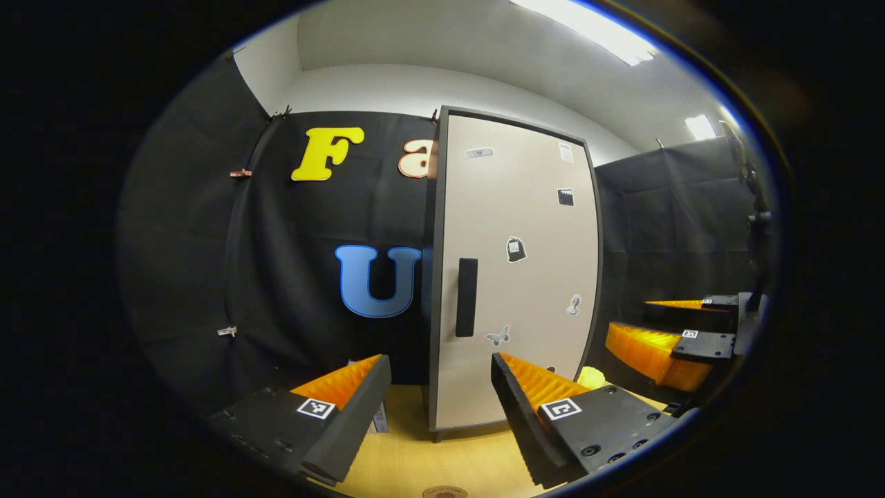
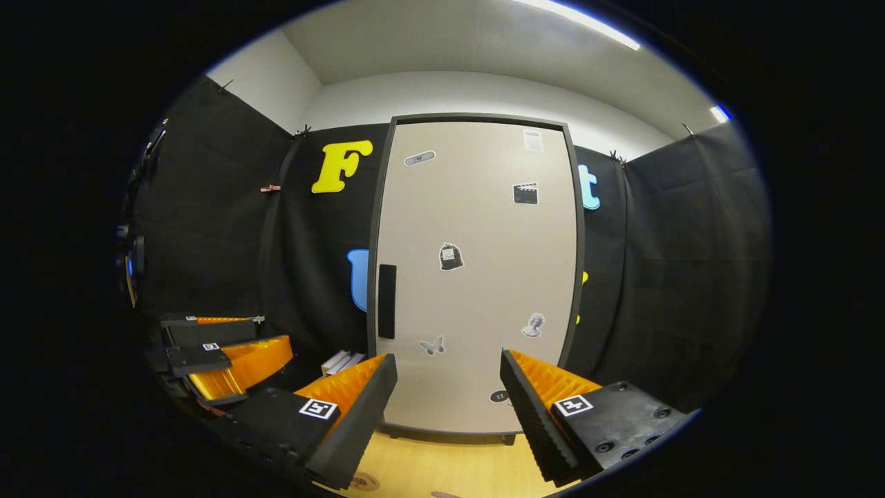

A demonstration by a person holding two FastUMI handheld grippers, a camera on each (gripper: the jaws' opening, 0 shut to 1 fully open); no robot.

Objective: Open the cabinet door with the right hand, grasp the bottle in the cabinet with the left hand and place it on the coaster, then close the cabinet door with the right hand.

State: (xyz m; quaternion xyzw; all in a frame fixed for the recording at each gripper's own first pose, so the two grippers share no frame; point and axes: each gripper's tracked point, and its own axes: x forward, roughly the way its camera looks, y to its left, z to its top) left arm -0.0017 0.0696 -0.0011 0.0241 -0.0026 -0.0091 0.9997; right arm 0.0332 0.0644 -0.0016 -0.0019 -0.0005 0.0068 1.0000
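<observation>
The cabinet door point(image 2: 477, 277) is closed, straight ahead at twelve o'clock. Its dark handle point(image 2: 387, 301) sits at ten o'clock. Both claws, right claw point(image 2: 449, 387) and left claw point(image 1: 439, 387), are wide open, holding nothing. Hook the handle first, then pull gently.

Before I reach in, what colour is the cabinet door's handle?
Black, a vertical bar on the pale beige cabinet door; the handle shows best in the right gripper view.
</observation>
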